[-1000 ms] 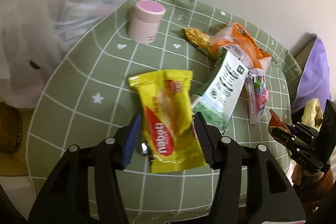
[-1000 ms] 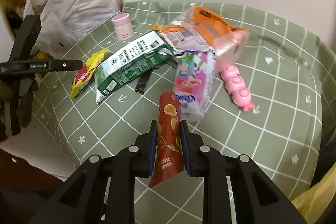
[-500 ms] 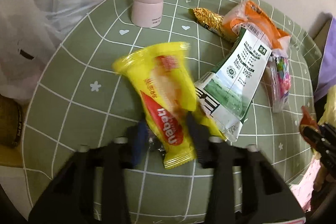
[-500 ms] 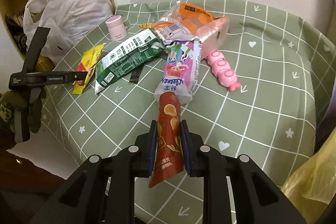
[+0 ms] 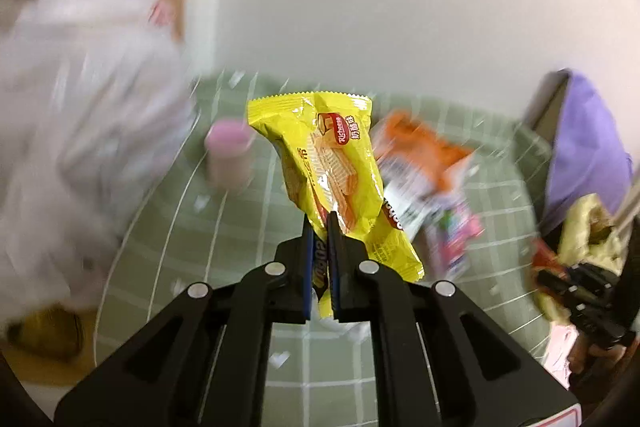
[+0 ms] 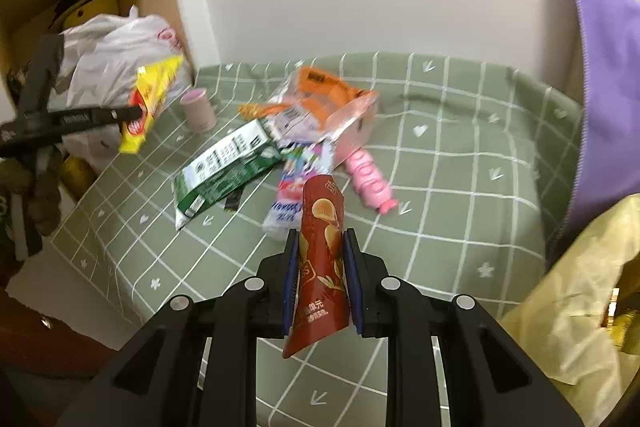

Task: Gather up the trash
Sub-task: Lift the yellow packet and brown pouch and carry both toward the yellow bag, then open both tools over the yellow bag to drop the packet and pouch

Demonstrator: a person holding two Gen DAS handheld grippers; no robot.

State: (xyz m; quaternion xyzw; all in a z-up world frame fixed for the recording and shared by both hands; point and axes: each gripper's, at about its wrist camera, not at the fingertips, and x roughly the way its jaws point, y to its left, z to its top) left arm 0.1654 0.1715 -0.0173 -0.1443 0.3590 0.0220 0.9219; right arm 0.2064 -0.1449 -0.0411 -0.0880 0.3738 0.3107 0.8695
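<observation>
My left gripper [image 5: 319, 227] is shut on a yellow wafer wrapper [image 5: 328, 163] and holds it above the green checked table [image 5: 200, 239]. It also shows in the right wrist view [image 6: 136, 113] with the yellow wrapper [image 6: 150, 107] at the far left. My right gripper [image 6: 320, 243] is shut on a red chip packet [image 6: 322, 259], raised above the table [image 6: 460, 211]. Left on the table are a green-white packet [image 6: 224, 167], an orange bag [image 6: 320, 99], a pink-purple packet [image 6: 298, 183] and a pink bottle [image 6: 370, 183].
A pink cup [image 6: 198, 109] stands at the table's back left. A white plastic bag [image 6: 116, 55] sits left of the table under a shelf. A yellow bag [image 6: 580, 307] hangs at the right, below a purple cloth [image 6: 604, 87]. A wall runs behind.
My left gripper shut on the yellow wrapper and lifted it off the table. My right gripper drew back and rose with the red packet held.
</observation>
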